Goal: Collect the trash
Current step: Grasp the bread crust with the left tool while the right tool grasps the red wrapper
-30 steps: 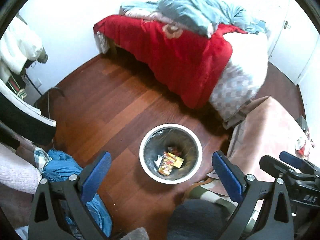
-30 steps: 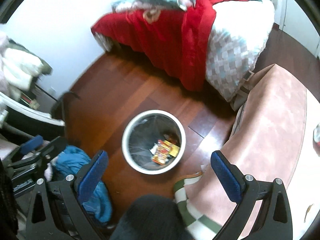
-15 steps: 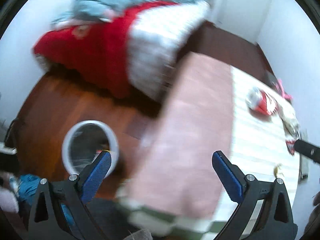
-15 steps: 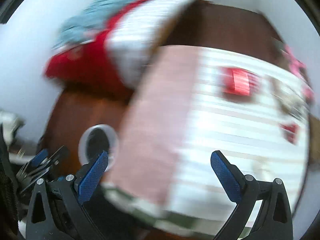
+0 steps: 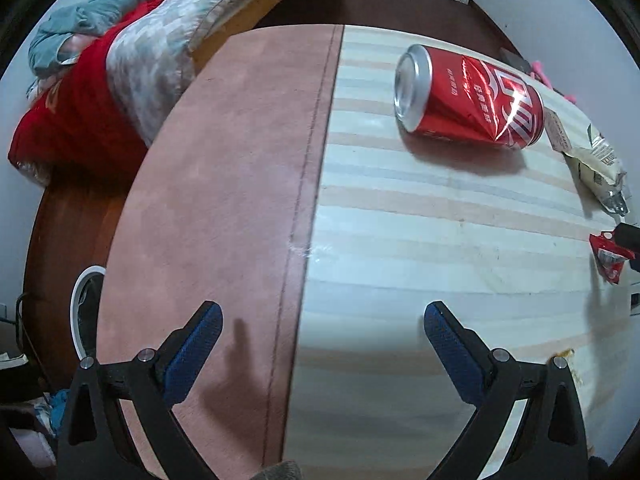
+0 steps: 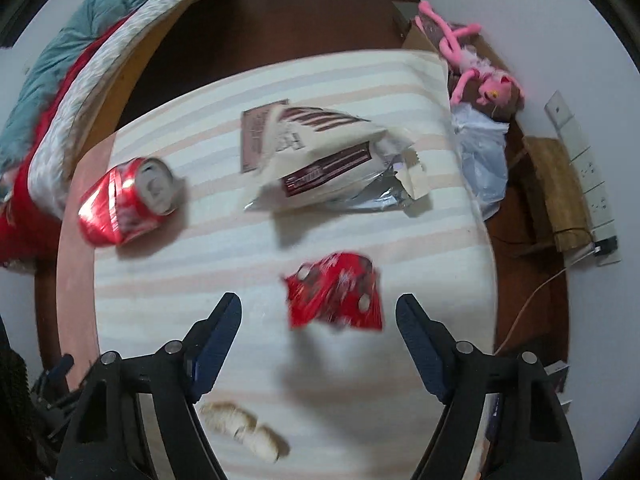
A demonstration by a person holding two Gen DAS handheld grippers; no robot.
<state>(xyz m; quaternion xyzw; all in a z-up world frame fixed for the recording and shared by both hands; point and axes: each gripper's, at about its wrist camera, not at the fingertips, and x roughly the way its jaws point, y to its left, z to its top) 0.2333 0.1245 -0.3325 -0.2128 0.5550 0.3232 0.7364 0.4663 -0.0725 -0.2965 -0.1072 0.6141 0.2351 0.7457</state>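
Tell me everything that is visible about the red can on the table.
The red can is a metal drink can with a silver top rim and white lettering on a glossy, slightly dented side. It lies on its side on the striped cloth of the table, beside the cream snack bag. Nothing grips it, and both pairs of fingers are apart from it. Whether it is opened cannot be told.

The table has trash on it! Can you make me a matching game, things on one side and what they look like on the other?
Things:
1. can
2. small wrapper
3. big snack bag
4. plush toy

Looks:
A. pink, beyond the table's far corner
B. cream and brown, torn open, silver inside
C. red, lying on its side
D. red, crumpled, just ahead of the right gripper

Pairs: 1-C, 2-D, 3-B, 4-A
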